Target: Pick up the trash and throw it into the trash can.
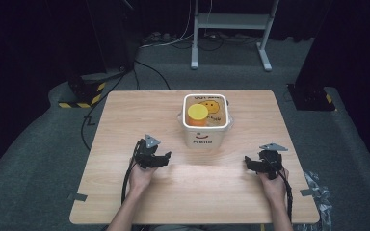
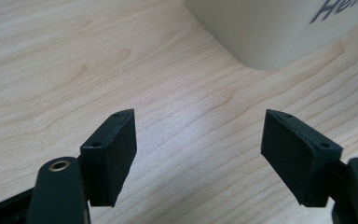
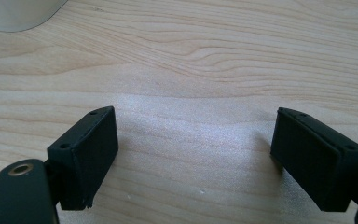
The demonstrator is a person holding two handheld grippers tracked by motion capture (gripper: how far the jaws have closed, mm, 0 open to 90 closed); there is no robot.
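While both hand-held grippers (image 1: pixel 166 156) (image 1: pixel 247 160) rest agape, the white bucket (image 1: pixel 205 137) stands between them, farther back.

Both forearms enter from the bottom edge of the high view. The left hand (image 1: pixel 139 177) holds the left gripper (image 1: pixel 166 157) low, pointed inward toward the right. The right hand (image 1: pixel 271 182) holds the right gripper (image 1: pixel 246 160) low, pointed inward toward the left. Each gripper's jaws stand wide apart with nothing between them. A cable trails back from each gripper along the forearm.
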